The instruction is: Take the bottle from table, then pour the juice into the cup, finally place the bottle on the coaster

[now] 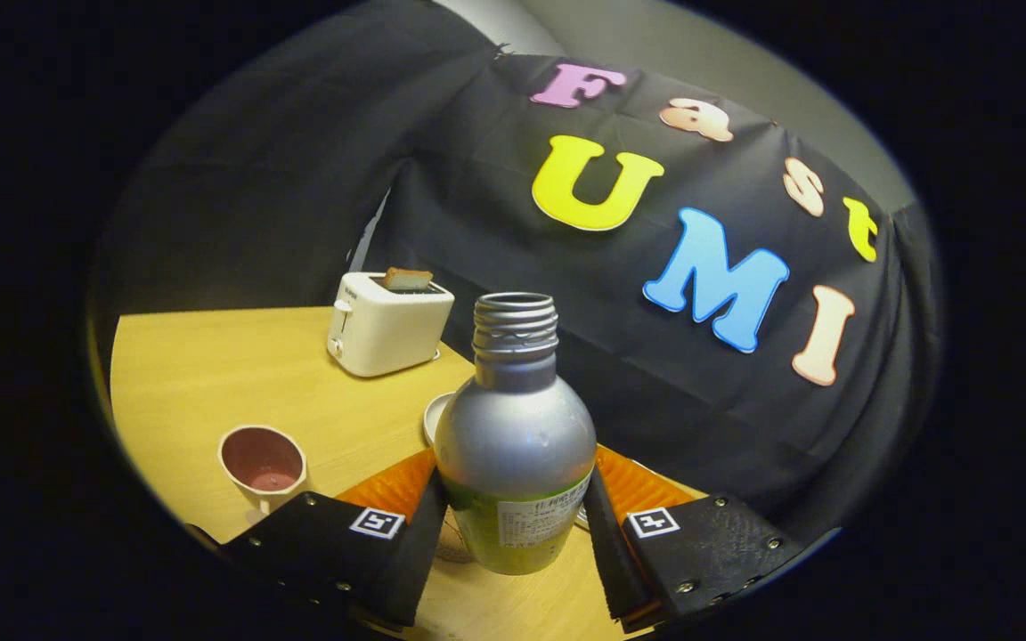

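A silver metal bottle (515,436) with a green label and an open threaded neck stands upright between my fingers. My gripper (513,525) is shut on its lower body, one black finger pressing each side, and the bottle hangs above the wooden table (210,374). A pink cup (264,463) with a cream outside sits on the table to the left of the fingers. A pale round object (435,417), maybe the coaster, peeks out just behind the bottle, mostly hidden by it.
A white toaster (388,325) with a slice of bread in its slot stands beyond the cup, near the black cloth wall. An orange ribbed mat (647,485) lies under and behind the fingers.
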`<move>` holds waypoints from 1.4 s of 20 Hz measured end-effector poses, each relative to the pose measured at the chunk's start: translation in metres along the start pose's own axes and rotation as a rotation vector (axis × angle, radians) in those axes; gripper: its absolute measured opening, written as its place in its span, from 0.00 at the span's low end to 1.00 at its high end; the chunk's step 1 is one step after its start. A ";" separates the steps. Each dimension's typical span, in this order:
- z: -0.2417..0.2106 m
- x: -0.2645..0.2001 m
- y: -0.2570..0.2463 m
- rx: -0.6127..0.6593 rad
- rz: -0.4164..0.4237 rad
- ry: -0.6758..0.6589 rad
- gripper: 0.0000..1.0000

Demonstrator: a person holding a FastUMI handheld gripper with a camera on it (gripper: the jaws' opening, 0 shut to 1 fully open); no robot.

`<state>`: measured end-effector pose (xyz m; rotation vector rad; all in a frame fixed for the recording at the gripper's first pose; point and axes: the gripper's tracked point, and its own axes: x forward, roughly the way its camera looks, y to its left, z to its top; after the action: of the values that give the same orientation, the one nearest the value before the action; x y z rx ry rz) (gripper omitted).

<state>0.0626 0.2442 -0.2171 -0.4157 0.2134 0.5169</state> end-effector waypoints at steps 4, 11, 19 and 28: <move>-0.007 0.005 -0.009 0.152 0.023 0.008 0.76; -0.004 0.012 -0.014 0.288 0.068 -0.020 0.76; -0.027 0.041 -0.023 0.446 0.092 -0.015 0.76; -0.066 0.079 -0.004 0.454 0.099 0.023 0.76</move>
<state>0.1262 0.2466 -0.2983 0.0313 0.3651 0.5433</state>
